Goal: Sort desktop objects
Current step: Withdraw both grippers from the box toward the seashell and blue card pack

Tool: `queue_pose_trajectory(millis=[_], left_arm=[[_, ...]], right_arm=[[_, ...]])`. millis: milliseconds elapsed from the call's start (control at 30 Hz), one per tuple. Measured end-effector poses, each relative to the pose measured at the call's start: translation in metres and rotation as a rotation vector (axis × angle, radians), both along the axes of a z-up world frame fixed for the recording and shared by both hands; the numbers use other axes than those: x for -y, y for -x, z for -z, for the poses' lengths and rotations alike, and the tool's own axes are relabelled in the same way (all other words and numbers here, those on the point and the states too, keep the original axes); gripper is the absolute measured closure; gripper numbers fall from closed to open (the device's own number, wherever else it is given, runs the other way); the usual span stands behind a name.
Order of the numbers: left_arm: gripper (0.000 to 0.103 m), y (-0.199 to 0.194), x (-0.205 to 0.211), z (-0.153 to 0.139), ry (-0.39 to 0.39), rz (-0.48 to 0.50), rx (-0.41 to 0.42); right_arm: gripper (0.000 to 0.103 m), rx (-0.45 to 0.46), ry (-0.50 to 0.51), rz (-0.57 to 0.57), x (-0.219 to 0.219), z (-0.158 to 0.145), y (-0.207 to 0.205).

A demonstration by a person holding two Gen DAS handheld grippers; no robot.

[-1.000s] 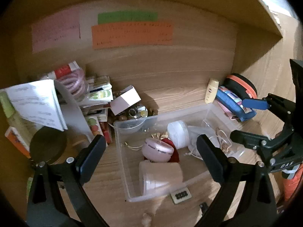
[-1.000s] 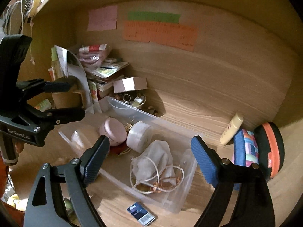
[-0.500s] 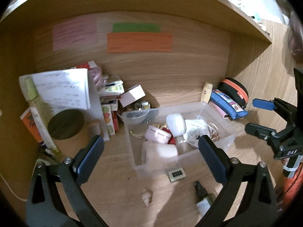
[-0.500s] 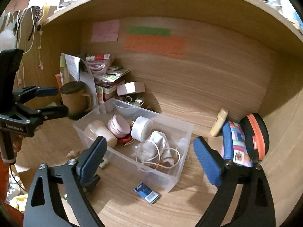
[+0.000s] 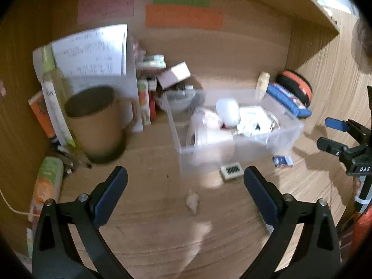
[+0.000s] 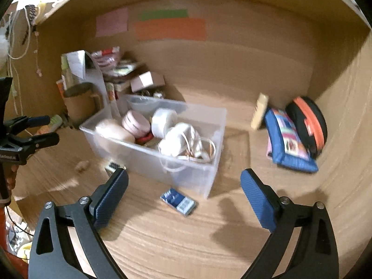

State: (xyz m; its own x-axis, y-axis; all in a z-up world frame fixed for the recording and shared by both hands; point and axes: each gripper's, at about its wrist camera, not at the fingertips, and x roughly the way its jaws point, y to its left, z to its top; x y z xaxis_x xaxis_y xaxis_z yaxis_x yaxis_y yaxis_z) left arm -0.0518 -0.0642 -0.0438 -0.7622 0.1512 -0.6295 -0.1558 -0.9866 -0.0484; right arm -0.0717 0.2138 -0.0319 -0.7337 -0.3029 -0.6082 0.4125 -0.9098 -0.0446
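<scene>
Both grippers, left gripper [image 5: 184, 181] and right gripper [image 6: 183, 184], hang released and empty, right fingers just spread wider (ready for pickup); bin [image 6: 186, 174] at twelve o'clock gathers sorted bits; packet [image 6: 179, 201] waits on counter [image 6: 186, 237].

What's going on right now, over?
Both grippers open, empty: left, right. Clear bin part filled. Blue packet loose on desk before it.

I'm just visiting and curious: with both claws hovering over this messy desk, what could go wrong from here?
The blue packet lies flat against the clear bin, so the open right gripper might nudge the bin instead. The small shell-like piece is tiny; the open left gripper could miss it.
</scene>
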Motion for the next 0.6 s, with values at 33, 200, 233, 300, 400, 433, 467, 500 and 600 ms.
queue_pose_trajectory(millis=[33, 200, 233, 300, 400, 433, 467, 500, 600], left_arm=[[0.002, 0.001, 0.000, 0.006, 0.000, 0.003, 0.014], [0.002, 0.007, 0.000, 0.025, 0.001, 0.009, 0.071], [0.002, 0.008, 0.000, 0.028, 0.001, 0.007, 0.080], [0.002, 0.011, -0.001, 0.036, 0.003, 0.004, 0.099], [0.002, 0.015, -0.003, 0.044, 0.030, -0.028, 0.100], [0.002, 0.016, -0.004, 0.046, 0.030, -0.027, 0.106], [0.002, 0.018, -0.004, 0.048, 0.028, -0.024, 0.111], [0.002, 0.020, -0.005, 0.050, 0.023, -0.019, 0.120], [0.002, 0.023, -0.006, 0.054, 0.021, -0.008, 0.136]], right_arm=[[0.006, 0.012, 0.001, 0.007, -0.002, 0.004, 0.000], [0.006, 0.077, 0.003, 0.031, -0.008, 0.024, 0.007], [0.006, 0.094, 0.005, 0.036, -0.009, 0.029, 0.009], [0.006, 0.127, 0.006, 0.046, -0.010, 0.038, 0.014], [0.006, 0.179, 0.014, 0.056, -0.009, 0.050, 0.022], [0.006, 0.192, 0.017, 0.060, -0.009, 0.053, 0.025], [0.006, 0.201, 0.020, 0.067, -0.008, 0.056, 0.027], [0.006, 0.207, 0.024, 0.074, -0.008, 0.057, 0.029], [0.007, 0.223, 0.047, 0.080, -0.007, 0.060, 0.032]])
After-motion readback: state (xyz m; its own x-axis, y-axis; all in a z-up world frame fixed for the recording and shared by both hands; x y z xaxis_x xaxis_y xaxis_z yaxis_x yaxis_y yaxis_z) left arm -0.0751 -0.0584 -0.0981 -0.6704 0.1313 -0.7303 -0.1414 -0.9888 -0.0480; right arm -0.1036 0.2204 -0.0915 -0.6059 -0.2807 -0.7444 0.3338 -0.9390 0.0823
